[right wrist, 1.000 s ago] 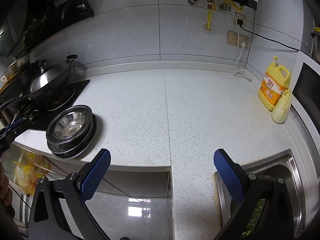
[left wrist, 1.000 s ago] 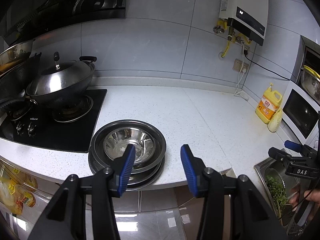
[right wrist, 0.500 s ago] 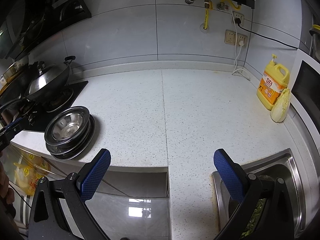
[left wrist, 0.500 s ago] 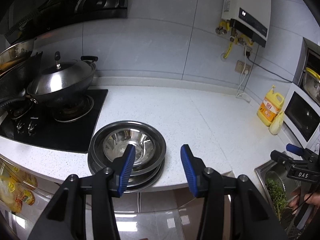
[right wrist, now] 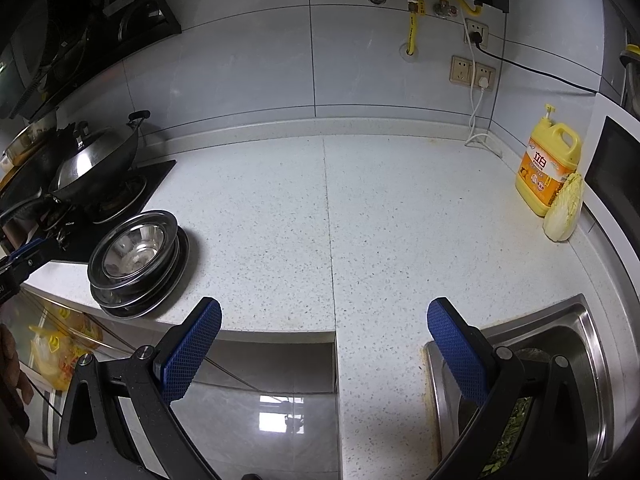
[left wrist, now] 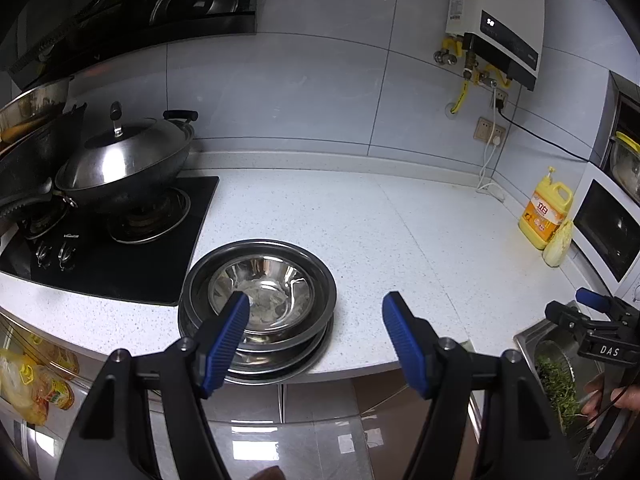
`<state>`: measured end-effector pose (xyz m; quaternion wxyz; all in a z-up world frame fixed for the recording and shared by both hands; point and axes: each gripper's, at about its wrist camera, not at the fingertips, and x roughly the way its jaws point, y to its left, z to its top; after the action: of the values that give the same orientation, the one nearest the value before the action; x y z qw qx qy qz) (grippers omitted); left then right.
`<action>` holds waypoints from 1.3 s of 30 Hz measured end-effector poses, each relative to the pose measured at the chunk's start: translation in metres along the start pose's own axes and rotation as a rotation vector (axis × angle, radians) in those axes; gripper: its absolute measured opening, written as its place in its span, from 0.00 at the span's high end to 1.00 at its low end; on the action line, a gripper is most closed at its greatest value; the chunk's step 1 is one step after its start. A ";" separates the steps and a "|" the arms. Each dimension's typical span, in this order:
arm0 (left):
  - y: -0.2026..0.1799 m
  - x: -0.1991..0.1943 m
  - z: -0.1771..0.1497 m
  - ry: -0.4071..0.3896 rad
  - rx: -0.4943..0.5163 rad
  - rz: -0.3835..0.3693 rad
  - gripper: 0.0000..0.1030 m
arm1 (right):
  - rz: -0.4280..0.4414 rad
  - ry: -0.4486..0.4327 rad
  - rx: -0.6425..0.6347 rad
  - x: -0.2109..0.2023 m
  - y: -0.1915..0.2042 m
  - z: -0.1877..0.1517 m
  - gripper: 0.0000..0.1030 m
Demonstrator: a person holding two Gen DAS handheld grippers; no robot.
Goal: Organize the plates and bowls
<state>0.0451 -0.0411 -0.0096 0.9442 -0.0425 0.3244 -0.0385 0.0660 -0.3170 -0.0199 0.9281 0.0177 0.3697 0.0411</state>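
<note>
A: Your left gripper (left wrist: 314, 312) is opening its fingers (left wrist: 226, 330) right now; a moment ago they stood much closer together. Nothing is between them. They hang in front of the tabletop (left wrist: 400, 240) edge, short of the stack.

B: And the right gripper (right wrist: 320, 340)?

A: Your right fingers (right wrist: 192, 350) are spread wide and hold nothing. They hover off the front edge, beside the sink (right wrist: 580, 320), well apart from the stack. That hand looks no different from a second ago.

B: Where are the dishes?

A: The bowl (left wrist: 260, 292) sits nested on top of the plates (left wrist: 256, 356), all steel, one pile at the front edge of the tabletop, just beside the stove (left wrist: 100, 248). Your left fingers sit just in front of that pile; one blue pad overlaps its near rim in the left view, but I read that as in front, not touching.

B: So what does the widening mean?

A: My guess: the pile already looks tidy, so you have either just let go of it or are readying a grip on the rim. Farther back, the wok (left wrist: 124, 168) and the soap jug (left wrist: 546, 212) stay out of your way.
</note>
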 end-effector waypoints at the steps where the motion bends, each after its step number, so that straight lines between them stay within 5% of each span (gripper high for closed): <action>1: -0.001 0.001 0.000 0.002 0.002 -0.003 0.34 | -0.001 0.001 0.001 0.000 0.000 0.000 0.02; 12: -0.005 0.005 0.005 0.004 0.003 -0.054 0.34 | 0.003 0.009 0.002 0.004 -0.002 -0.001 0.02; 39: -0.005 0.018 0.016 0.126 -0.036 -0.023 0.34 | 0.008 0.019 0.004 0.010 -0.008 0.000 0.02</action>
<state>0.0684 -0.0466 -0.0076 0.9205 -0.0606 0.3833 -0.0461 0.0735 -0.3238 -0.0270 0.9242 0.0210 0.3787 0.0444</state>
